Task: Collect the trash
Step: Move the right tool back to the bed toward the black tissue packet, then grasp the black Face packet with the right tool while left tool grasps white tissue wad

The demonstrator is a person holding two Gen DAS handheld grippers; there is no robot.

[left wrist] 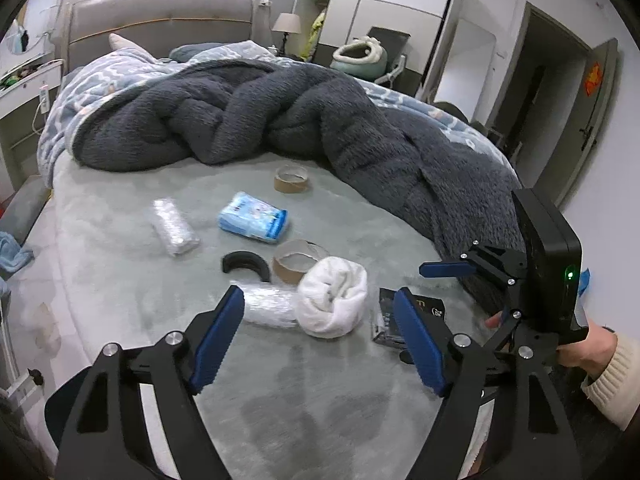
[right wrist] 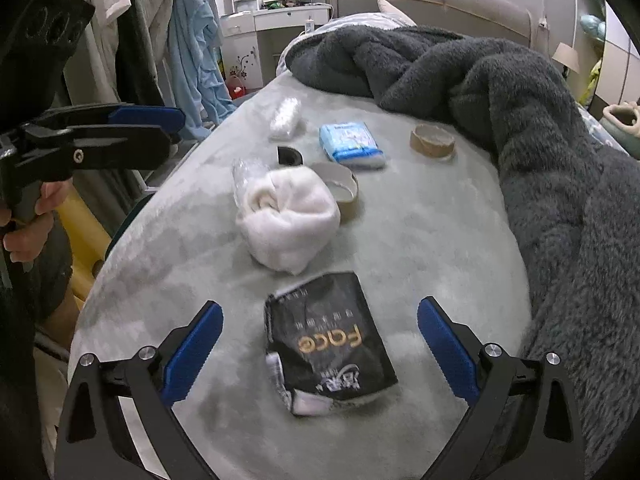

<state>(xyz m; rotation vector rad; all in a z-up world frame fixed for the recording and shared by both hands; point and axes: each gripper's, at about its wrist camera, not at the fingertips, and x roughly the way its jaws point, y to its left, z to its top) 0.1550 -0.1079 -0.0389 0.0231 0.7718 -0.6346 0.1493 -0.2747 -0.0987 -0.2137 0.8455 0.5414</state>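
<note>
A black "Face" packet [right wrist: 330,344] lies on the pale bed sheet, between the open fingers of my right gripper [right wrist: 320,312], which hovers just above it; the packet also shows in the left wrist view [left wrist: 386,318]. My left gripper [left wrist: 320,300] is open and empty, above a clear plastic wrap [left wrist: 266,304] and a white rolled cloth [left wrist: 332,300]. Further off lie two empty tape rolls [left wrist: 296,266] [left wrist: 291,179], a blue tissue pack [left wrist: 253,218], a black curved piece [left wrist: 244,264] and a second clear plastic wrap [left wrist: 174,226].
A dark grey fleece blanket [left wrist: 320,120] is heaped across the far and right side of the bed [left wrist: 120,300]. A headboard [left wrist: 160,20], a wardrobe [left wrist: 392,12] and a door [left wrist: 560,100] stand behind. Clothes [right wrist: 188,40] hang left of the bed in the right wrist view.
</note>
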